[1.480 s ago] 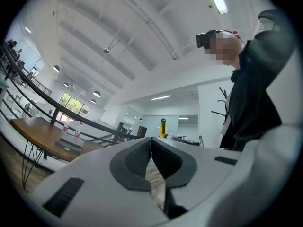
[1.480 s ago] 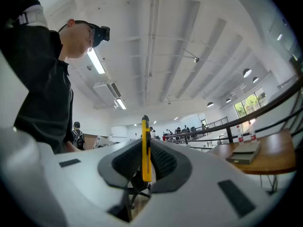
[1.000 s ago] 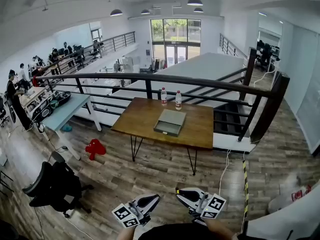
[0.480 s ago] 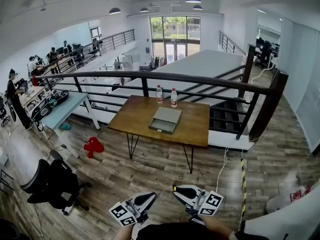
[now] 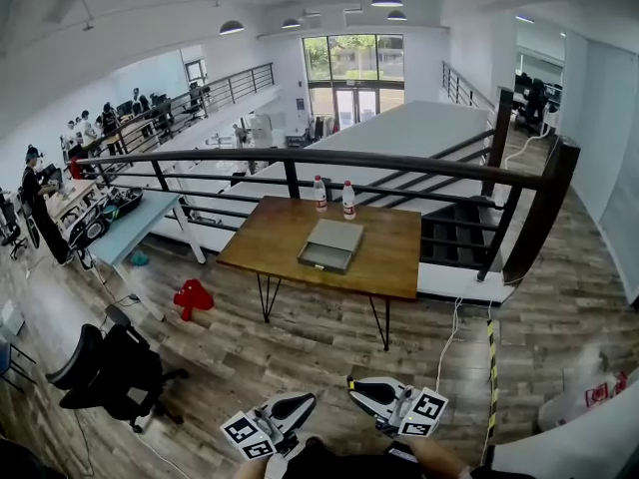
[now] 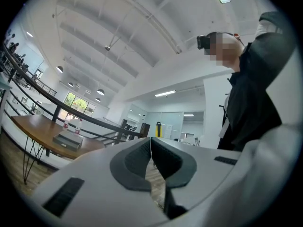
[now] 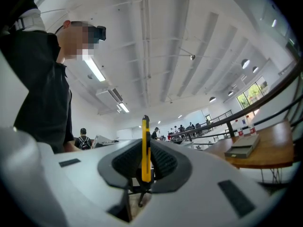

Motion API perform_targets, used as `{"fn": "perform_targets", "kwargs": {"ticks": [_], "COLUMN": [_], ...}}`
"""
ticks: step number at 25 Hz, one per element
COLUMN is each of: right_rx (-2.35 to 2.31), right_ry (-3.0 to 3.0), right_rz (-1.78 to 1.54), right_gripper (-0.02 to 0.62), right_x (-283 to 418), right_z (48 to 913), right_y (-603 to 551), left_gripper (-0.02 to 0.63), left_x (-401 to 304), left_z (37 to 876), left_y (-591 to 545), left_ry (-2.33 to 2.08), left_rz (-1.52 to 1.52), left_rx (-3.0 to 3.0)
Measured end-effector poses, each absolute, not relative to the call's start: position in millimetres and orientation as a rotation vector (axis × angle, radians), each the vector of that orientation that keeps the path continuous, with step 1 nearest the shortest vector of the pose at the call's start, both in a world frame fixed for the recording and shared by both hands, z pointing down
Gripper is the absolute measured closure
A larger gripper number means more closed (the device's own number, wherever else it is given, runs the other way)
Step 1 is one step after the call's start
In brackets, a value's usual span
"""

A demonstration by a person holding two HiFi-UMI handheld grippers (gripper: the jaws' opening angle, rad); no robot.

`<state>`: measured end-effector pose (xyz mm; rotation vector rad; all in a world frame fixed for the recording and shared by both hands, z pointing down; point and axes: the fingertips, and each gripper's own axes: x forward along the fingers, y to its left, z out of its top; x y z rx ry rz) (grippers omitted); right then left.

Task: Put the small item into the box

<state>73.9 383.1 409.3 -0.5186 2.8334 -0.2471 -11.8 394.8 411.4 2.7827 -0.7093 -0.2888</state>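
Observation:
A flat grey box (image 5: 330, 244) lies open on the wooden table (image 5: 389, 260) several steps ahead; it also shows small as the box (image 6: 67, 140) in the left gripper view and as the box (image 7: 242, 148) in the right gripper view. My right gripper (image 7: 146, 163) is shut on a thin yellow item (image 7: 146, 148) that stands upright between its pads. In the head view the right gripper (image 5: 354, 385) sits at the bottom edge, far short of the table. My left gripper (image 6: 151, 148) is shut with nothing in it, and shows as the left gripper (image 5: 305, 400) low in the head view.
Two water bottles (image 5: 334, 198) stand at the table's far edge against a black railing (image 5: 329, 158). A black office chair (image 5: 110, 372) and a red object (image 5: 192, 296) sit on the wooden floor to the left. A light blue desk (image 5: 125, 226) stands further left.
The view has shifted slightly; the table sits a little higher and closer to centre than half a second ago. Both grippers stay low in the frame and keep their states.

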Motion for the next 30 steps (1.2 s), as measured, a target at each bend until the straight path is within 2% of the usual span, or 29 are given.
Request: {"fn": "perform_targets", "kwargs": {"ticks": [13, 30], "right_rx": [-0.503, -0.572], "right_ry": [2.887, 2.888], "right_rz": [-0.25, -0.272], "right_gripper": [0.534, 0.534], "right_x": [80.8, 90.2], "right_z": [416.7, 400.5], "right_y": [343.8, 181.7], "left_gripper": [0.589, 0.589], "left_x": [-3.0, 0.5], "left_z": [418.4, 404.3], "left_y": [342.3, 176.7], "left_ry": [-0.716, -0.684], "left_rz": [-0.311, -0.416], "left_rx": [2.742, 2.708]}}
